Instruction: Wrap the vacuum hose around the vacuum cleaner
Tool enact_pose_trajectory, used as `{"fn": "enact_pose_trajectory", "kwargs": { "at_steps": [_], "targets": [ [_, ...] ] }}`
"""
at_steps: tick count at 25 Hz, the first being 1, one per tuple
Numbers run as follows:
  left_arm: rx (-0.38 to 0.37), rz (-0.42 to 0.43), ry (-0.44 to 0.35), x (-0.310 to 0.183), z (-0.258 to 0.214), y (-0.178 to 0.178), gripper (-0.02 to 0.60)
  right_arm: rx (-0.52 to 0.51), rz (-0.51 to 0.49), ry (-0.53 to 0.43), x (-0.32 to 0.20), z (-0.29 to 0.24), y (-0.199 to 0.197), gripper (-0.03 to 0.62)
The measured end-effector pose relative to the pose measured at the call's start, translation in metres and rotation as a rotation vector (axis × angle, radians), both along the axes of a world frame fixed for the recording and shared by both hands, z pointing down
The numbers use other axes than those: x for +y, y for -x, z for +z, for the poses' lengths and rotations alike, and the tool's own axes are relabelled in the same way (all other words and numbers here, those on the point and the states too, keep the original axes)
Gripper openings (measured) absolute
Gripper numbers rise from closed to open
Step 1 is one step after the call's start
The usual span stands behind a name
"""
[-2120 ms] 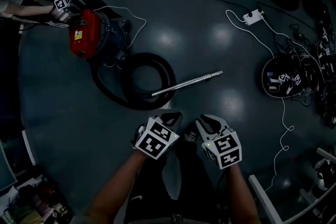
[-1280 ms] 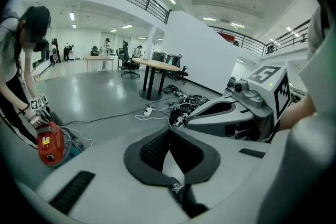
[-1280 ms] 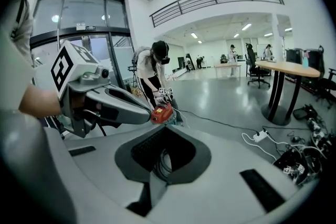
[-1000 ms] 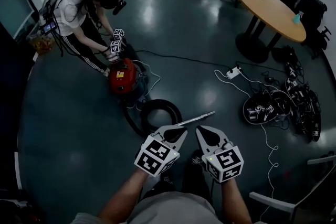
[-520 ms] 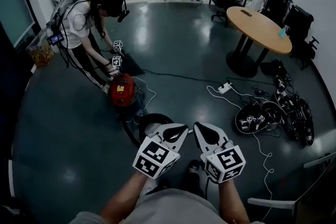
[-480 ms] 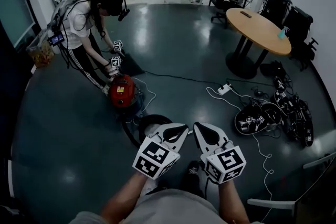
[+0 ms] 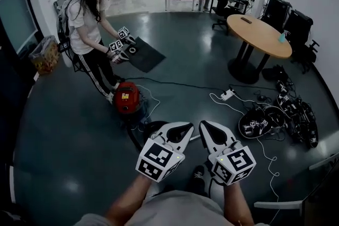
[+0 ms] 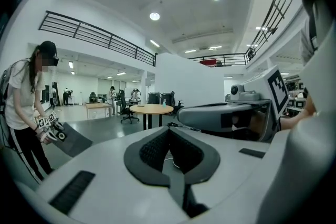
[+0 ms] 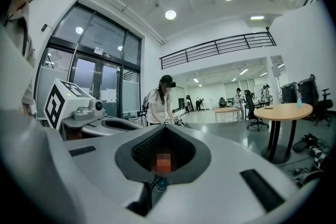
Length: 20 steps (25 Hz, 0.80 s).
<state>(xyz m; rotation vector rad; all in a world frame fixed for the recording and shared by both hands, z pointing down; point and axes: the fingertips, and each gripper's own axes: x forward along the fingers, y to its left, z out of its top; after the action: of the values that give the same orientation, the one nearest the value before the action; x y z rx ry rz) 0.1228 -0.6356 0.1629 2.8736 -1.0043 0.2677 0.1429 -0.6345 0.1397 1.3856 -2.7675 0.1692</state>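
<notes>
The red vacuum cleaner (image 7: 127, 98) stands on the dark floor ahead of me. Its black hose (image 7: 148, 124) lies coiled just in front of it, partly hidden behind my left gripper (image 7: 183, 127). A short bit of the metal wand (image 7: 195, 138) shows between the two grippers. My right gripper (image 7: 207, 127) is held beside the left one, both raised well above the floor and pointing forward. Both are shut with nothing in them; the left gripper (image 8: 169, 131) and the right gripper (image 9: 165, 131) show empty closed jaws.
Another person (image 7: 90, 24) stands behind the vacuum, holding a dark flat board (image 7: 143, 54) with two grippers. A round wooden table (image 7: 262, 34) stands at the right. A power strip (image 7: 229, 94), white cables and a pile of black gear (image 7: 275, 116) lie on the floor at right.
Both my grippers have risen side by side, still shut, and the view has tilted up. The other person has straightened up and lifted the dark board away from the vacuum.
</notes>
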Motion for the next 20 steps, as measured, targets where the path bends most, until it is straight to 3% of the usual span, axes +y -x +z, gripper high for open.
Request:
{"fn": "enact_pose_trajectory", "kwargs": {
  "at_steps": [6,20],
  "targets": [
    [0.001,0.003,-0.009,0.003,-0.021,-0.001,0.008,0.025,-0.001,-0.035,0.004,-0.021,0.004,0.005],
    [0.012,-0.007,-0.027,0.005,0.001,-0.001,0.008,0.047,-0.01,-0.047,0.008,0.002,0.006,0.005]
  ]
}}
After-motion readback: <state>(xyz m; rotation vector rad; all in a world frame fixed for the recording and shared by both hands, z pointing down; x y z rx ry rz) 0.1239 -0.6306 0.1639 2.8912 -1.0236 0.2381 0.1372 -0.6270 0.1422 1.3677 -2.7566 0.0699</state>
